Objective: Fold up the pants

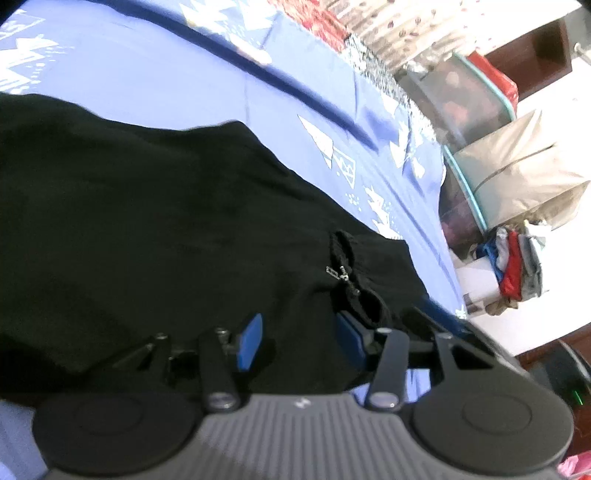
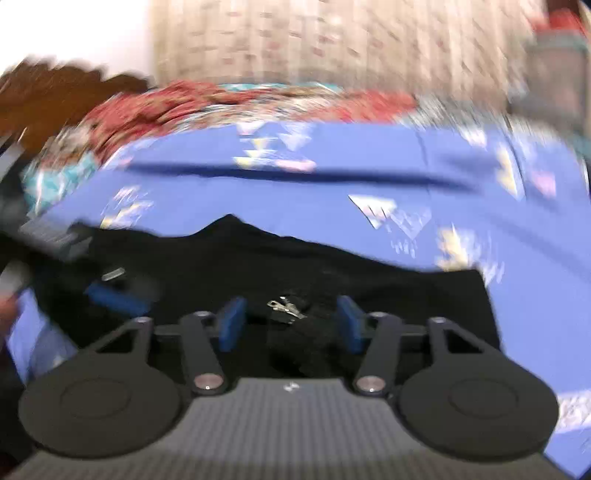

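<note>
**A:** Start with your left wrist view. What is in front of you?

**B:** Your left gripper (image 1: pixel 299 339) sits low in the picture with its jaws spread apart, holding nothing. Its blue pads (image 1: pixel 250 345) hover over the black pants (image 1: pixel 155 229), which lie spread on a bed covered by a blue bedsheet (image 1: pixel 155 81) printed with white triangles. A bunched fold of the pants, carrying a small metal zipper pull (image 1: pixel 341 275), rises just ahead of your right-hand pad and touches it.

**A:** And beyond the bed?

**B:** Off the far edge, to the right, you have a clear storage box (image 1: pixel 461 99) with a teal rim, a beige bag (image 1: pixel 517 173) resting on another box, and a stack of folded clothes (image 1: pixel 517 266) in red, blue and grey. A red patterned blanket (image 1: pixel 314 14) lies at the top of the bed.

**A:** Now your right wrist view.

**B:** This picture is blurred. Your right gripper (image 2: pixel 290 323) also has its jaws parted and grips nothing. The pants (image 2: pixel 369 266) lie directly under and ahead of it, with the zipper pull (image 2: pixel 286 307) between the two blue pads (image 2: pixel 231 323), on a dark crumpled bunch of cloth. At the left edge you can see the left gripper (image 2: pixel 110 291), one blue pad showing, over the same pants; the blur hides how it stands in this view.

**A:** What lies behind?

**B:** The blue bedsheet (image 2: pixel 332 177), then the red patterned blanket (image 2: pixel 184 103), a brown wooden headboard (image 2: pixel 55 92) at the left, and a pale patterned curtain (image 2: pixel 332 40) across the top.
</note>
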Demonstrator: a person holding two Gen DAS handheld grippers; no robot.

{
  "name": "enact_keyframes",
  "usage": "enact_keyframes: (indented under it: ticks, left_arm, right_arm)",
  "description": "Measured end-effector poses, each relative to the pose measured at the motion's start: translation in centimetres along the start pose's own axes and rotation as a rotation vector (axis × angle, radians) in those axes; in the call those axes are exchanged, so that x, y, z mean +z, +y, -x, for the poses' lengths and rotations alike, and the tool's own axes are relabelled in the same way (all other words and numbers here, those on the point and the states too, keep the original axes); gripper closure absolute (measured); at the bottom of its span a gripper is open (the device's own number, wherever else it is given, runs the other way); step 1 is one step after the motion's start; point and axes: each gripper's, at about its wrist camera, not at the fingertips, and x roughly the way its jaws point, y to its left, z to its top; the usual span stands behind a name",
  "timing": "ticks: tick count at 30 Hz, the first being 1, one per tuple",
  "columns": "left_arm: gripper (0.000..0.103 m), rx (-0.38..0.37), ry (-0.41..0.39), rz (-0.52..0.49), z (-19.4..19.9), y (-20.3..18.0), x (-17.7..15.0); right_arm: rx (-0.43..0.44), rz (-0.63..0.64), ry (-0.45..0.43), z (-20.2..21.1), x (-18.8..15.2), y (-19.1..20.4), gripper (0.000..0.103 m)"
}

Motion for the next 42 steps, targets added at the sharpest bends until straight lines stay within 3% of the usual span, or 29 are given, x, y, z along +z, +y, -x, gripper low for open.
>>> enact_keyframes:
  ticks: [2,4,6,8,9,10,12,14,16,17,20,26,27,29,30,31,34,36,39,42]
  left_arm:
    - [0.057,0.017,-0.028,-0.004,1.9,1.0,-0.6]
    - [0.057,0.035,-0.062,0.003,4.3,2.3,-1.1]
    - [0.057,0.035,-0.111,0.024,7.4,3.8,-1.7]
    - [0.05,0.039,-0.198,0.056,11.4,5.7,-2.5]
    - [0.04,0.055,-0.248,0.075,13.1,6.6,-2.8]
    - [0.031,0.084,-0.304,0.102,14.9,7.8,-3.3]
    - [0.021,0.159,-0.396,0.166,17.6,10.3,-3.9]
    - [0.021,0.204,-0.429,0.26,18.8,13.1,-3.9]
    - [0.02,0.187,-0.438,0.351,18.9,15.5,-3.9]
    - [0.019,0.174,-0.44,0.382,18.6,16.3,-3.7]
    - [0.004,0.143,-0.443,0.442,16.9,17.8,-3.2]
    - [0.0,0.123,-0.457,0.505,14.4,19.5,-1.5]
    - [0.001,0.133,-0.459,0.497,14.2,19.7,-1.5]
    - [0.017,0.171,-0.47,0.464,14.1,19.4,-1.4]
    - [0.046,0.202,-0.467,0.441,14.3,19.4,-1.6]
    - [0.058,0.212,-0.454,0.424,14.1,19.3,-1.4]
    - [0.063,0.184,-0.473,0.421,14.4,18.9,-1.6]
    - [0.063,0.193,-0.494,0.332,14.5,17.1,-1.3]
    - [0.064,0.215,-0.512,0.142,14.2,13.0,-0.4]
    - [0.064,0.28,-0.493,-0.133,12.5,7.5,0.0]
  right_arm:
    - [-0.022,-0.117,0.088,-2.4,-1.0,-1.5,0.064]
    - [-0.07,-0.156,0.187,-4.8,-2.7,-2.2,0.064]
    - [-0.107,-0.083,0.163,-4.1,-2.9,-0.5,0.064]
    - [-0.137,-0.039,0.158,-3.3,-2.0,1.0,0.064]
    - [-0.133,-0.047,0.127,-2.6,-1.6,1.2,0.063]
    - [-0.114,-0.067,0.087,-1.6,-1.1,1.8,0.063]
    - [-0.058,-0.092,0.051,-1.3,-0.2,2.8,0.063]
    - [0.026,-0.113,0.068,-2.9,1.0,4.5,0.064]
    - [0.143,-0.158,0.128,-4.9,1.4,6.6,0.076]
    - [0.2,-0.182,0.179,-6.3,1.6,8.1,0.086]
    - [0.301,-0.225,0.278,-10.2,1.9,11.8,0.089]
    - [0.399,-0.334,0.394,-16.0,4.0,16.7,0.089]
    - [0.409,-0.361,0.41,-16.5,4.0,17.2,0.089]
    - [0.433,-0.423,0.453,-17.6,4.0,17.7,0.089]
    - [0.436,-0.443,0.479,-17.8,3.7,17.9,0.089]
    - [0.428,-0.456,0.514,-18.2,3.2,18.1,0.088]
    - [0.401,-0.47,0.519,-18.0,1.8,18.3,0.094]
    - [0.417,-0.485,0.533,-17.6,2.1,17.9,0.094]
    - [0.439,-0.534,0.535,-16.9,2.4,16.8,0.089]
    - [0.431,-0.615,0.439,-14.7,2.4,14.0,0.088]
